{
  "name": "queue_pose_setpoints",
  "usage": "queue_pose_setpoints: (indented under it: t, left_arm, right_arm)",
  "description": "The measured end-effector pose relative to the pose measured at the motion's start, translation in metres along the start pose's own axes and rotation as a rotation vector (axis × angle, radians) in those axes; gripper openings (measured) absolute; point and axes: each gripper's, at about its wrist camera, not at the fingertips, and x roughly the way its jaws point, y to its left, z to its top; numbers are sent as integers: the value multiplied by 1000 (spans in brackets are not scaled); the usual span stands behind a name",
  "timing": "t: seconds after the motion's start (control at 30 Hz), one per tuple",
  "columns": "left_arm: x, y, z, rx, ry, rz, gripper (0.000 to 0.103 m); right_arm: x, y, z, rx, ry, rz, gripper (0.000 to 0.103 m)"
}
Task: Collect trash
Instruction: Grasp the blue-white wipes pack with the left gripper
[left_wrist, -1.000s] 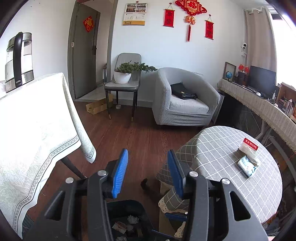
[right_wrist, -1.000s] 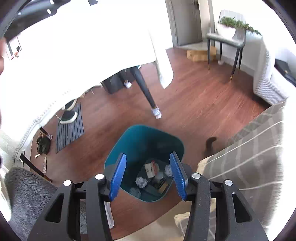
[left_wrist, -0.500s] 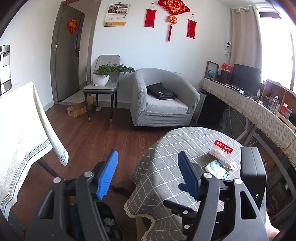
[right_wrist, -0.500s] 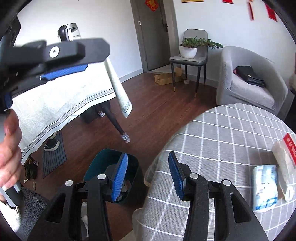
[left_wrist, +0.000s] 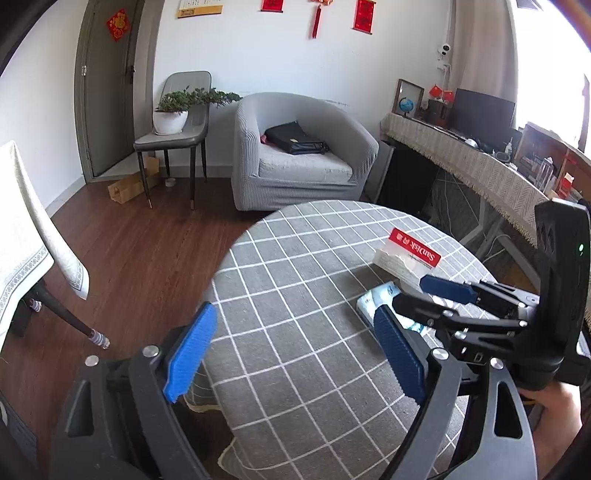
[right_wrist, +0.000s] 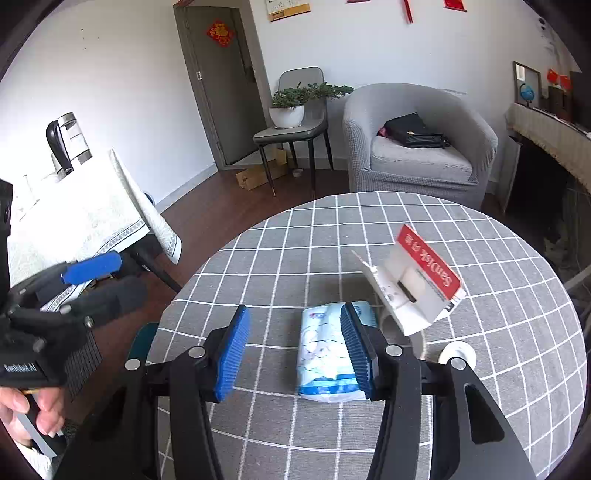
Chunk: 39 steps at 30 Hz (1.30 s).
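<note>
A blue-and-white tissue pack lies on the round grey checked table. Behind it stands a torn red-and-white SanDisk card package, with a small white roll at its right. My right gripper hovers over the pack. Its jaws are opening, and the pack shows partly between them, by the right pad, unpressed. My left gripper hangs over the table's left part, jaws opening wide and empty. The left wrist view shows the pack, the package and the right gripper.
A teal bin rim peeks out below the table's left edge. A white-clothed table with a kettle stands at the left. Behind are a grey armchair, a chair with a plant and a long side desk.
Both grippers swung from above the bin on the floor to over the round table. The left jaws spread much wider. The bin left the left wrist view.
</note>
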Motion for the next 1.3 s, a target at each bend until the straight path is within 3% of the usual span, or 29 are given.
queue_pose_setpoints:
  t: [0.33,0.5,0.8,1.3]
  left_arm:
    - [57,-60,-22,15,135,-47,92]
    - [83,-78,-26,13,203,-20,94]
    - [95,-91,-17,12,183,44,95]
    - [112,-98,-12,44,219,78,95]
  right_arm:
    - [-26,-66,-8,138,-31,-18,64]
    - [-35,-89,-16,214,-49,-7,64]
    - [-41,-110,-23,272,-57,31,64]
    - [-35,-117,-15,324,-66,62,67]
